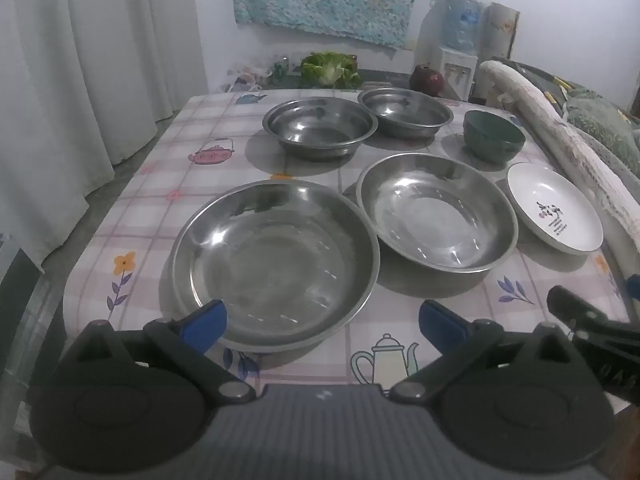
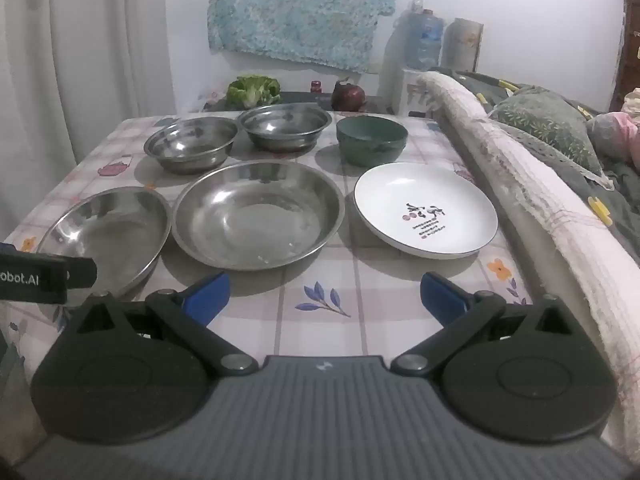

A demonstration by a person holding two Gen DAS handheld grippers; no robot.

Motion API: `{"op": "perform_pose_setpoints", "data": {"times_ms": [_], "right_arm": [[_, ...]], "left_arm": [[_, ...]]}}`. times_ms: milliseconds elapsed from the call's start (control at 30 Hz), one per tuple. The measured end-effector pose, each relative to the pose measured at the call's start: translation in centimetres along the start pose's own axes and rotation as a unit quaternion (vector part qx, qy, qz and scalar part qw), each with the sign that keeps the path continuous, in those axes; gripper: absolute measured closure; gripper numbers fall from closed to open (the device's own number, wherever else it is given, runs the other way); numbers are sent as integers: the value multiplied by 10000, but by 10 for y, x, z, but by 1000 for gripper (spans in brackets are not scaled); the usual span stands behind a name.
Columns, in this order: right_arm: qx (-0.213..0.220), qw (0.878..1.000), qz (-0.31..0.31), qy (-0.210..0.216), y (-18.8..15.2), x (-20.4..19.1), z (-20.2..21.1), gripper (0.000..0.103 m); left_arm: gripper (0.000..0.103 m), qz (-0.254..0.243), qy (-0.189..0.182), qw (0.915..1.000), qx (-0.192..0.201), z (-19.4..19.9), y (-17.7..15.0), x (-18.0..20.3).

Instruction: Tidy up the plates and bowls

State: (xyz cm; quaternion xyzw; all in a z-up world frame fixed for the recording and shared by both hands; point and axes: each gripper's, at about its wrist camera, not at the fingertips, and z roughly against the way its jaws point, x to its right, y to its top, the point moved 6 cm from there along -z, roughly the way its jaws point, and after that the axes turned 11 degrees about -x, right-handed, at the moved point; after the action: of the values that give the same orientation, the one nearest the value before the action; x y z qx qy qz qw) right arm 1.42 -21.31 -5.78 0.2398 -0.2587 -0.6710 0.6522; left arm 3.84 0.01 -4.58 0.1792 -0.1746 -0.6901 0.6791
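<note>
Stainless steel, mostly: two wide shallow steel plates in the front row, two smaller deep steel bowls in the back row, all upright on a table (image 2: 320,320) under a checked cloth printed with teapots and flowers.

- Large steel plate at front left (image 1: 276,264): scuffed, reflective, nothing inside. Near rim just beyond the left finger of the left gripper (image 1: 324,322).
- Second steel plate (image 2: 258,214): centre front, just beside the first, nothing inside.
- White ceramic plate with dark rim line and printed characters (image 2: 426,214): front right, apart from the steel plate, near the table's right edge. Nothing inside.
- Back-left steel bowl (image 2: 190,144) and back-middle steel bowl (image 2: 285,126): rims close together, possibly touching. Both hold nothing.
- Dark green ceramic bowl (image 2: 372,140): back right, behind the white plate. Interior only partly seen.

Left gripper: blue-tipped fingers spread wide, holding nothing, low over the near table edge.
Right gripper (image 2: 326,294): fingers likewise spread wide, holding nothing, over bare cloth in front of the centre plate and white plate.

Beyond the table: leafy green vegetable (image 2: 253,90) and a dark red onion (image 2: 348,96).
</note>
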Motion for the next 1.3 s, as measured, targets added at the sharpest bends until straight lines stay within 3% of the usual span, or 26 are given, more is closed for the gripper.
{"op": "perform_pose_setpoints", "data": {"times_ms": [1300], "right_arm": [[-76, 9999, 14, 81, 4, 6, 10, 1]], "left_arm": [[0, -146, -95, 9998, -14, 7, -6, 13]]}}
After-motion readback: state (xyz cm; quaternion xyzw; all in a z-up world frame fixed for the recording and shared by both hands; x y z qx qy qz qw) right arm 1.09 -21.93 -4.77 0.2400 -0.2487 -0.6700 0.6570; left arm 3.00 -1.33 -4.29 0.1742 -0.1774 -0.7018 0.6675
